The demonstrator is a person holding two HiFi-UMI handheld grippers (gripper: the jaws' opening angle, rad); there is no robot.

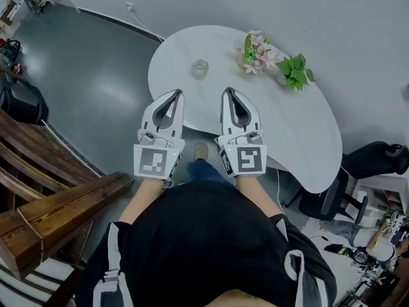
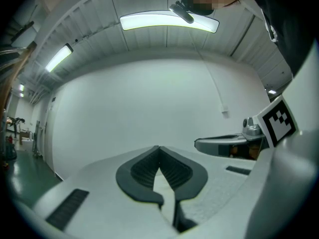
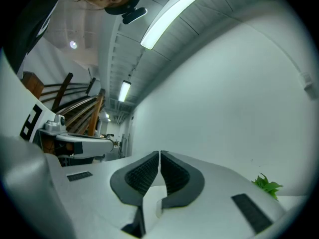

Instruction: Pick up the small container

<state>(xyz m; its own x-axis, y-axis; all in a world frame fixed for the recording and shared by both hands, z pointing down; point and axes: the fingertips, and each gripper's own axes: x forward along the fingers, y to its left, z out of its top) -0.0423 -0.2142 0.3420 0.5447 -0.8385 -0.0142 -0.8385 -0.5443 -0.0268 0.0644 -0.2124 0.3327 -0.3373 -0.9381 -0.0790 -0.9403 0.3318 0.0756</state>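
Note:
A small clear glass container [image 1: 200, 69] stands on the round white table [image 1: 307, 139], toward its far left part. My left gripper [image 1: 178, 93] and my right gripper [image 1: 227, 90] are held side by side over the table's near edge, tips pointing at the container and a short way from it. Both are shut with nothing between the jaws. In the left gripper view the left gripper [image 2: 159, 147] points up at a white wall, with its tips touching. The right gripper [image 3: 159, 153] shows the same in the right gripper view. The container is out of both gripper views.
A bunch of pink and white flowers [image 1: 259, 52] and a green leafy sprig [image 1: 295, 71] lie at the table's far side. Wooden benches [image 1: 45, 197] stand at the left, a black office chair [image 1: 358, 171] at the right. A grey floor surrounds the table.

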